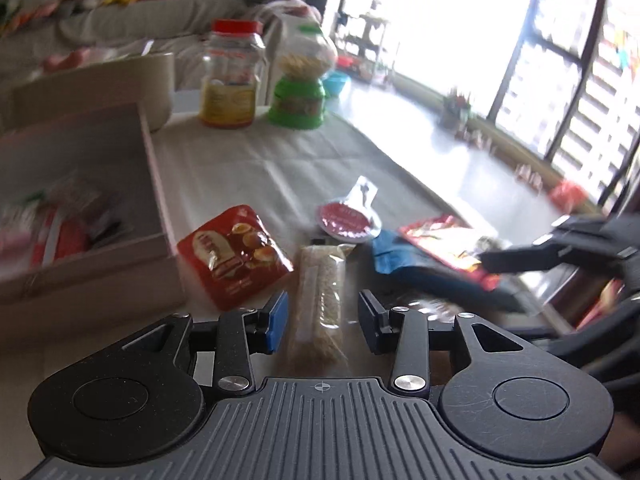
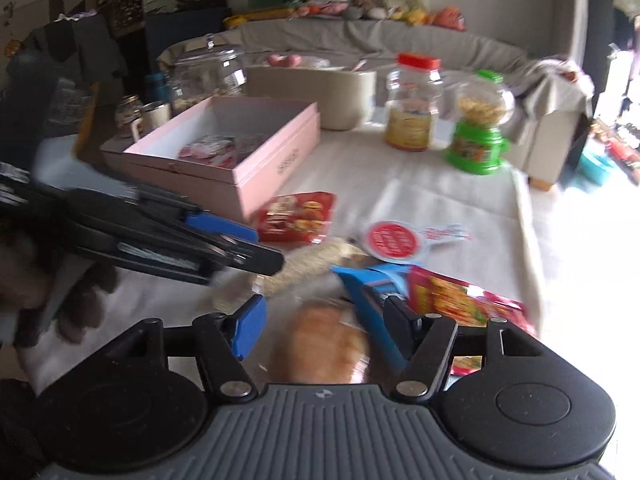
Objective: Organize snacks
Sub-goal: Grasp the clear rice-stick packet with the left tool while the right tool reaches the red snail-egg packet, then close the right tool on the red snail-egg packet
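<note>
My left gripper (image 1: 322,314) is open, its jaws on either side of a long clear pack of pale cereal bar (image 1: 320,300) lying on the white tablecloth. A red snack pouch (image 1: 234,254) lies to its left, a round red-lidded cup (image 1: 346,220) beyond, and a blue pack (image 1: 390,254) with a red pouch (image 1: 444,242) on it to the right. The pink box (image 2: 240,148) holds several snacks. My right gripper (image 2: 324,316) is open over a clear-wrapped bun (image 2: 324,344). The left gripper also shows in the right wrist view (image 2: 256,248).
A red-lidded jar (image 2: 414,104), a green candy dispenser (image 2: 478,124) and a beige container (image 2: 320,92) stand at the back of the table. A glass jar (image 2: 208,72) and mugs (image 2: 156,114) stand behind the pink box. The table edge (image 2: 528,216) runs along the right.
</note>
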Tool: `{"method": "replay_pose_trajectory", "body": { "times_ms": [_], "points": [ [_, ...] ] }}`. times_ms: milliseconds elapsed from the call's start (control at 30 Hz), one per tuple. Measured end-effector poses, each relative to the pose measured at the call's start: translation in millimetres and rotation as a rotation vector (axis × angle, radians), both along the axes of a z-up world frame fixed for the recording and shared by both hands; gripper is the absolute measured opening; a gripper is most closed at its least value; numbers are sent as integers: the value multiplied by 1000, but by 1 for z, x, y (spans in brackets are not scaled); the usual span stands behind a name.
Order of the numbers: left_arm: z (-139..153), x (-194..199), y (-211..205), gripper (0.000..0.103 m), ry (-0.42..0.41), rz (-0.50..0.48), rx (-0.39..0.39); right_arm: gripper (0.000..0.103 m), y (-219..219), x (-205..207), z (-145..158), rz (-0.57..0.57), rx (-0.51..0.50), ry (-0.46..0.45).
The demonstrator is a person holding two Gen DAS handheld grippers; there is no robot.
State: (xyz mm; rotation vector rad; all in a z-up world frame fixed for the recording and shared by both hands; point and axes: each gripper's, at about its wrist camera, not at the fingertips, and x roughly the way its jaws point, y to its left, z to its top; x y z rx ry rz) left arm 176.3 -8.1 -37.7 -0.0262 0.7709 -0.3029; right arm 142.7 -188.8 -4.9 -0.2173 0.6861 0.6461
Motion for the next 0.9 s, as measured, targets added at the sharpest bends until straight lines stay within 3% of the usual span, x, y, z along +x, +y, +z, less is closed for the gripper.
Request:
{"method": "replay_pose_trajectory", "body": {
  "times_ms": [67, 167, 200, 433, 600, 767, 900],
  "points": [
    [-12, 14, -11, 44, 30, -17, 69, 71, -11, -2, -1, -31, 0, -21],
    [-20, 20, -11, 41, 43, -25, 59, 74, -21, -4, -3, -95, -25, -73],
    [-19, 18, -9, 34, 40, -24, 48, 74, -22, -3, -4, -111, -32, -87],
    [-9, -46, 21, 34, 47, 26, -21, 82, 2, 17, -4, -124, 12, -94],
    [-2, -99, 68, 34, 17, 173, -42, 83, 45, 37, -12, -73, 27, -26],
    [-7, -116, 118, 34, -17, 397, 3, 83, 91, 61, -23, -25, 18, 30],
    [-21, -113, 135, 35, 3, 430, -70, 83, 129, 81, -34, 51, -85, 44]
  ]
}}
